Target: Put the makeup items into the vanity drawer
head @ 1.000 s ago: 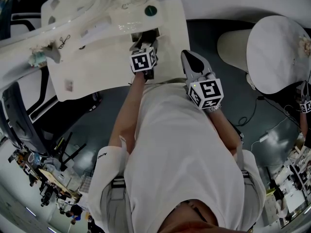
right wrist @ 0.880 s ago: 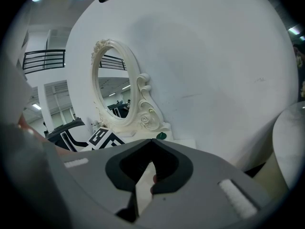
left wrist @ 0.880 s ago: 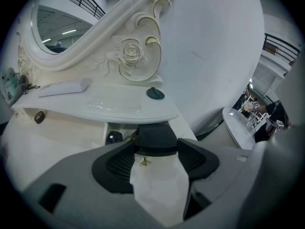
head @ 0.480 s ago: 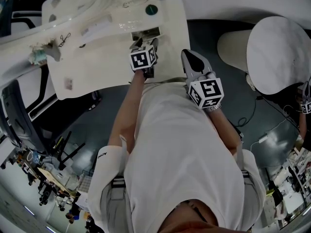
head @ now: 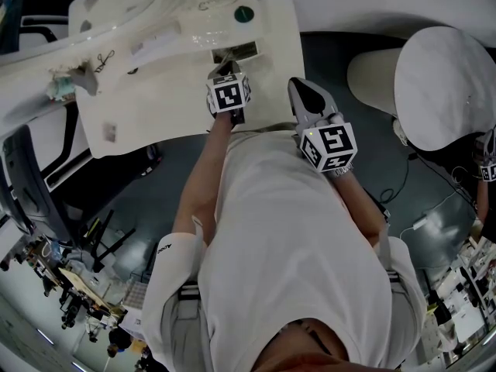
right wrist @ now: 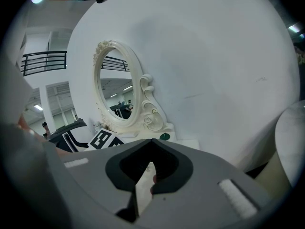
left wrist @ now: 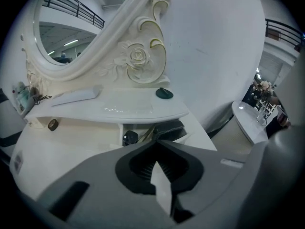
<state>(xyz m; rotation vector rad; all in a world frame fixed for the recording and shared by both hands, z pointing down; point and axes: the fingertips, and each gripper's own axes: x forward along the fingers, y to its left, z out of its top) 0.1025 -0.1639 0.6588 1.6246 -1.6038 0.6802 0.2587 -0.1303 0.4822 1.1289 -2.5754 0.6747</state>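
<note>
The left tool (head: 225, 71) is held over the bench (head: 155, 107), pointed down. Its jaws have just been closed, and nothing is seen between them. The open drawer (head: 235, 51) lies just ahead of its tips, under the shelf (left wrist: 109, 109). The right tool (head: 308, 99), jaws likewise together and empty, is held by the bench's right edge, farther from the drawer. Dark items (left wrist: 129, 137) inside the drawer are shown only in the left gripper view. In the head view, the opening is partly hidden.
</note>
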